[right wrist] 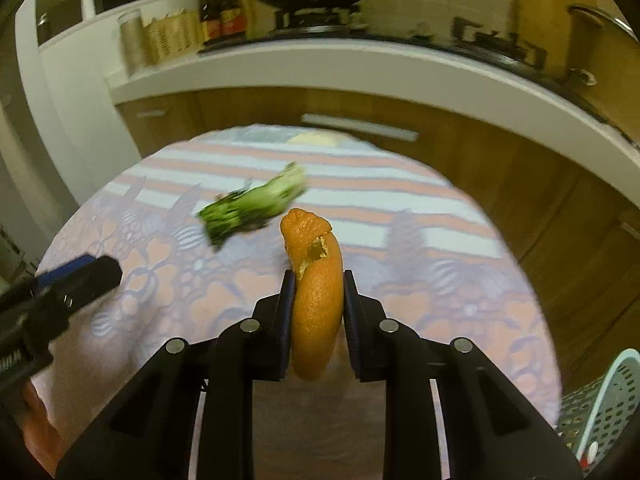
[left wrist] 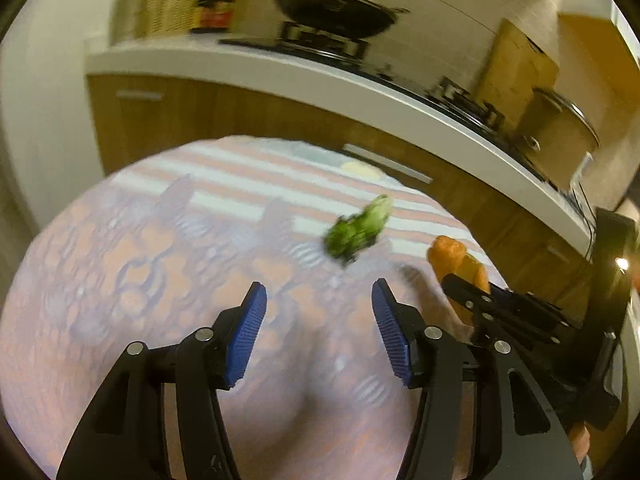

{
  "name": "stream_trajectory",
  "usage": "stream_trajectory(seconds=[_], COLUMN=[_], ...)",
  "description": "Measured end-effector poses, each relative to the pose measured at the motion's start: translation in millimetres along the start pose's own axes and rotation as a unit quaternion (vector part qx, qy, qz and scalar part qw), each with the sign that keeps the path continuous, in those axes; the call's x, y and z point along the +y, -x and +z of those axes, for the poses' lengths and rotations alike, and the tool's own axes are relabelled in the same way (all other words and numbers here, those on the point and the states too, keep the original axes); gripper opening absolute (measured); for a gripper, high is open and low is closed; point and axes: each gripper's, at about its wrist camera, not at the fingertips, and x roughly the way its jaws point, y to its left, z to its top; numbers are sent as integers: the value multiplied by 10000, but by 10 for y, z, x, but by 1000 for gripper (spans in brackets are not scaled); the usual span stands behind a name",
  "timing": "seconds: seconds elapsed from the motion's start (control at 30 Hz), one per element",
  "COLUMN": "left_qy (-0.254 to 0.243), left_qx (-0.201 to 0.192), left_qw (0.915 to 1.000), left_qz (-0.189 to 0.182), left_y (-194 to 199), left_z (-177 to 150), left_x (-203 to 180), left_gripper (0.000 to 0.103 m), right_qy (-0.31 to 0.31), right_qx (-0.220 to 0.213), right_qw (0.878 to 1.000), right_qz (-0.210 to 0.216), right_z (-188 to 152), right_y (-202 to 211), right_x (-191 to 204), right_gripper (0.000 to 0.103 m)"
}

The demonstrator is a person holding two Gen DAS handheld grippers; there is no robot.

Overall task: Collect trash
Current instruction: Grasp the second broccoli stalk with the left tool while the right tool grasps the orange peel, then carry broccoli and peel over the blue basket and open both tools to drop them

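Note:
My right gripper [right wrist: 316, 280] is shut on an orange peel [right wrist: 316, 296], held above the table; the peel also shows in the left wrist view [left wrist: 452, 256]. A green leafy vegetable scrap [right wrist: 252, 208] lies on the patterned tablecloth [right wrist: 440, 292], just beyond and left of the peel. In the left wrist view the scrap [left wrist: 356, 228] is ahead and slightly right of my left gripper [left wrist: 318, 296], which is open and empty above the cloth [left wrist: 120, 272]. The left gripper also shows at the left edge of the right wrist view [right wrist: 80, 276].
A perforated pale-green basket [right wrist: 600, 412] sits at the lower right beside the table. Behind the table runs a kitchen counter [right wrist: 320, 68] with wooden cabinets, a wok on a stove [left wrist: 332, 8], jars, bottles and a pot [left wrist: 560, 120].

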Motion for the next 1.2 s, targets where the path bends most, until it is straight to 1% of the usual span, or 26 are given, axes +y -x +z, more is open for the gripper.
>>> stream_trajectory(seconds=[0.07,0.13,0.2,0.27,0.3,0.33,0.37,0.47,0.5,0.53,0.63,0.67,0.7,0.73,0.77,0.8,0.83,0.9,1.03,1.13,1.2], left_qy=[-266,-487,-519,-611,-693,-746,-808,-887,-964,-1082,-1419,-1480,-1544,-1629,-1670,-1693,-1699,-1682,-1468,-1461,-1531], left_qx=[45,214,331,307,341,375,424,494,485,534,582,583,571,540,523,511,502,481,419,267,181], left_qw=[9996,9985,9979,9976,9970,9965,9958,9947,9941,9927,9879,9869,9858,9843,9837,9836,9835,9838,9882,9889,9880], left_qz=[-99,-105,-186,-86,8,41,67,152,86,62,223,259,328,406,405,356,353,379,158,33,-59], left_y=[-151,-381,-614,-756,-853,-907,-969,-1075,-1093,-1124,-1197,-1210,-1216,-1219,-1208,-1195,-1188,-1158,-986,-783,-642], left_z=[108,192,258,292,306,311,310,332,345,355,347,341,331,317,307,298,295,278,238,204,158], left_x=[-121,-213,-250,-284,-301,-309,-322,-358,-384,-414,-516,-544,-566,-593,-605,-614,-622,-630,-652,-753,-868], left_gripper=[56,56,55,54,54,54,54,55,57,58,57,56,47,34,32,24,22,22,21,21,21], right_qy=[-23,-78,-198,-288,-323,-349,-340,-241,-179,-95,29,28,13,-27,-66,-110,-167,-253,-356,-422,-497], right_qx=[-99,-150,-130,-32,-98,-227,-255,-258,-275,-294,-328,-336,-346,-353,-356,-359,-361,-389,-488,-589,-580], right_qw=[9999,9997,9996,9995,9993,9991,9991,9993,9993,9993,9992,9992,9992,9993,9993,9992,9992,9989,9982,9973,9971], right_qz=[-84,-161,-146,-146,-137,-30,-19,-154,-168,-204,-205,-199,-180,-138,-112,-94,-64,-13,-34,-79,-49], right_z=[12,1,-54,-95,-93,-95,-102,-110,-108,-110,-115,-113,-115,-108,-103,-100,-104,-111,-139,-187,-240], right_y=[51,45,-6,-67,-44,1,9,0,0,0,10,14,19,20,16,13,19,39,108,193,247], right_x=[-142,-251,-351,-409,-424,-439,-439,-401,-369,-335,-290,-299,-308,-327,-339,-353,-380,-420,-465,-483,-507], right_gripper=[20,20,20,20,20,20,20,20,20,20,20,20,20,20,20,20,20,20,20,20,20])
